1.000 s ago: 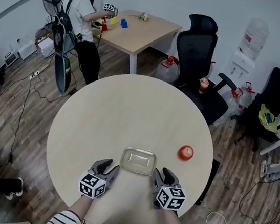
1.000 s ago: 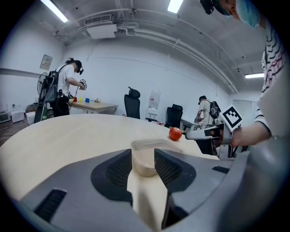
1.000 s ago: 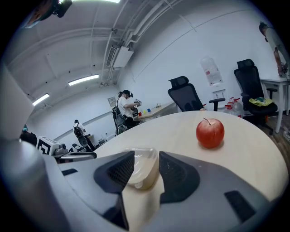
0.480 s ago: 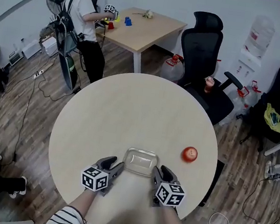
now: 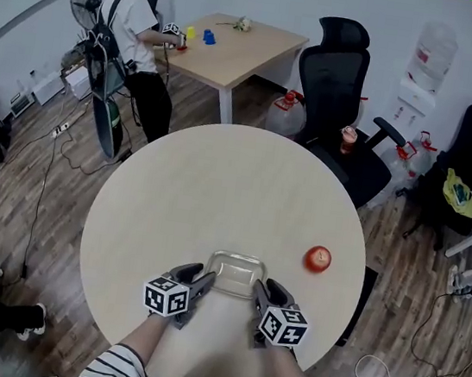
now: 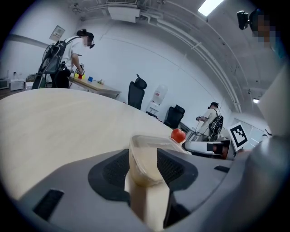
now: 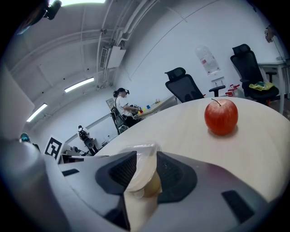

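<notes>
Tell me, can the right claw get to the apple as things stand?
Probably not yet: the right claw is clamped on the container. Nothing on the table stands between it and the apple, so only that grip holds it back.

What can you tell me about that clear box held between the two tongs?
The clear box is a shallow rectangle with rounded corners and a lipped rim. It looks like thin see-through plastic and seems empty. It is near the person's edge of the pale round table. The left tongs pinch its left end and the right tongs its right end, each closed on its wall. A red apple lies apart, to its right.
</notes>
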A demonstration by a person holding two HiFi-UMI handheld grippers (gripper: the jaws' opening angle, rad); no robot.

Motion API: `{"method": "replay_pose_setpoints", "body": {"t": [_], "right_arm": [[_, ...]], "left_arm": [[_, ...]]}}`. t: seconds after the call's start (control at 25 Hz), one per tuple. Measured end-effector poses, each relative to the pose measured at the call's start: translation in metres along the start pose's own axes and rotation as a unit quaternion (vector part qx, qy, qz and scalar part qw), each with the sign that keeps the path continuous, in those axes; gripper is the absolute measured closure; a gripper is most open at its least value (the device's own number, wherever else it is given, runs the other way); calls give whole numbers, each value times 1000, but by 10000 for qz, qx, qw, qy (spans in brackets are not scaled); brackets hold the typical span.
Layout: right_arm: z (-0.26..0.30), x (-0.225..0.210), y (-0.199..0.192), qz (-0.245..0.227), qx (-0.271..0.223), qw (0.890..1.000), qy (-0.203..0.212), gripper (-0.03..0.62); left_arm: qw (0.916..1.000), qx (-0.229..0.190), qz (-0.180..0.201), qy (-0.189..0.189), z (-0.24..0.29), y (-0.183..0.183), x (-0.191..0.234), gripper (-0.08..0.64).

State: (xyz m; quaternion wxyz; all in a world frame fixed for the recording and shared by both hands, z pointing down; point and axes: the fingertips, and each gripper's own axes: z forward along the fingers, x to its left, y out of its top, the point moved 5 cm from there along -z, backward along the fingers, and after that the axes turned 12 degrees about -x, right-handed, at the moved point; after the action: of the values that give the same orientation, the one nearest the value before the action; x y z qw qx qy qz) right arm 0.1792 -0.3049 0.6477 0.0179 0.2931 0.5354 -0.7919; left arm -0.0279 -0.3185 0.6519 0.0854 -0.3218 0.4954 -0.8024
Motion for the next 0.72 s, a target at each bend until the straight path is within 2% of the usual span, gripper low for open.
{"method": "replay_pose_setpoints", "body": {"t": [0.28,0.72], "right_arm": [[3,-1,-2,-13,45,10000,19,449],[5,-1,-1,208,49,9998,-38,477]], "left_arm": [[10000,31,-6,-19,7,-3,-3,392],[9995,-114,-290,-17,7,2,-2,393]]}}
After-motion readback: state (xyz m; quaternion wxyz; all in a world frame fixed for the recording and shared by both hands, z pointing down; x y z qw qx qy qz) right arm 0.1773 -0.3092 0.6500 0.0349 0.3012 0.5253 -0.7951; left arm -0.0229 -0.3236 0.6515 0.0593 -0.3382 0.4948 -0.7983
